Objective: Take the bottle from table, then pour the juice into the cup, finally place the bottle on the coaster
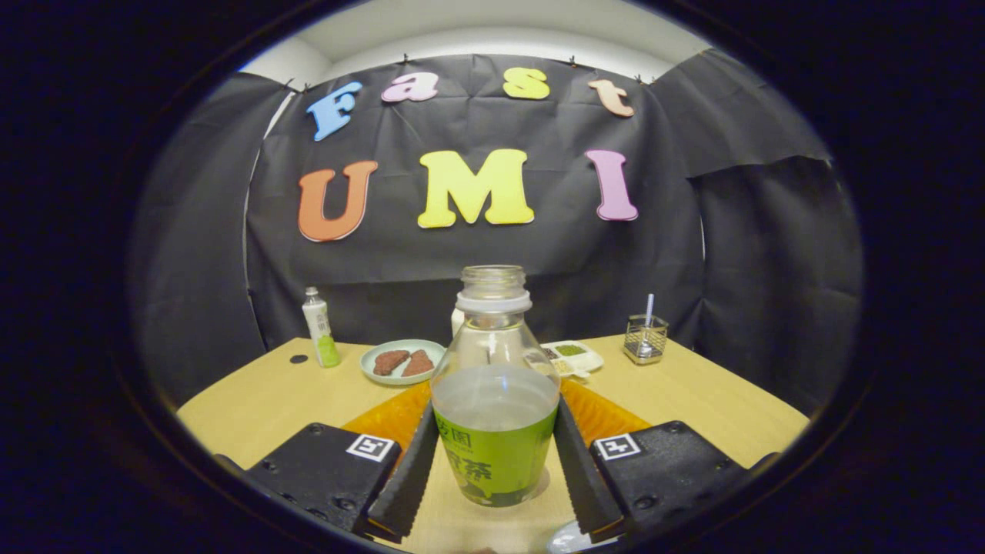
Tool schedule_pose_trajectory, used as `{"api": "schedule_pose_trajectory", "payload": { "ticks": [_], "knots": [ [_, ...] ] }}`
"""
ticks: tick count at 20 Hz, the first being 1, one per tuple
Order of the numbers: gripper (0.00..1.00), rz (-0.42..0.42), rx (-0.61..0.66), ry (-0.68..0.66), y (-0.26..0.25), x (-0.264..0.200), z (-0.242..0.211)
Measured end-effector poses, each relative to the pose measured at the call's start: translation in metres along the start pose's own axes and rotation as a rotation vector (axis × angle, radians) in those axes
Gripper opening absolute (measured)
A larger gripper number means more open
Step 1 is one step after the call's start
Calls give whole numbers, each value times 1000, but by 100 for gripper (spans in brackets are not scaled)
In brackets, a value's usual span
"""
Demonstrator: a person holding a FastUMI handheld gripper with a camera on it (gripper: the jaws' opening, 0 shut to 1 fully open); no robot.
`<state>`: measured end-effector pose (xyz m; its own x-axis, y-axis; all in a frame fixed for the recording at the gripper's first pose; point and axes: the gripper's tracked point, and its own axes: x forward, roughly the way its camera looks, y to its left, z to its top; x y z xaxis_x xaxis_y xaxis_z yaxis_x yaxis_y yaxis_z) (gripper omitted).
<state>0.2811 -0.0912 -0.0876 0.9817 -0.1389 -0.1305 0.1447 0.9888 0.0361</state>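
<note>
An uncapped clear bottle [494, 400] with a green label and pale juice up to its shoulder stands upright on the wooden table [254, 400], between my fingers. My gripper [492, 408] is shut on the bottle, with the left finger [408, 469] and the right finger [581, 469] pressed against the label's sides. Directly behind the bottle lies a flat orange coaster [385, 419], partly hidden by the bottle and the fingers. A whitish round edge [573, 538], perhaps the cup's rim, peeks out under the right finger.
At the back of the table stand a small white and green bottle [319, 327], a pale plate with brown food [402, 361], a white dish with green bits [573, 354] and a wire holder with a straw [645, 338]. A small dark dot [298, 358] lies at the back left.
</note>
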Motion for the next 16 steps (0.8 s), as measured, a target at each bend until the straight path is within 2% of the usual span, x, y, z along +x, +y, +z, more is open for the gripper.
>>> {"api": "schedule_pose_trajectory", "payload": {
  "ticks": [8,16],
  "knots": [
    [81,-47,-8,21,-2,46,-26],
    [81,-58,-39,34,-6,56,-43]
  ]
}}
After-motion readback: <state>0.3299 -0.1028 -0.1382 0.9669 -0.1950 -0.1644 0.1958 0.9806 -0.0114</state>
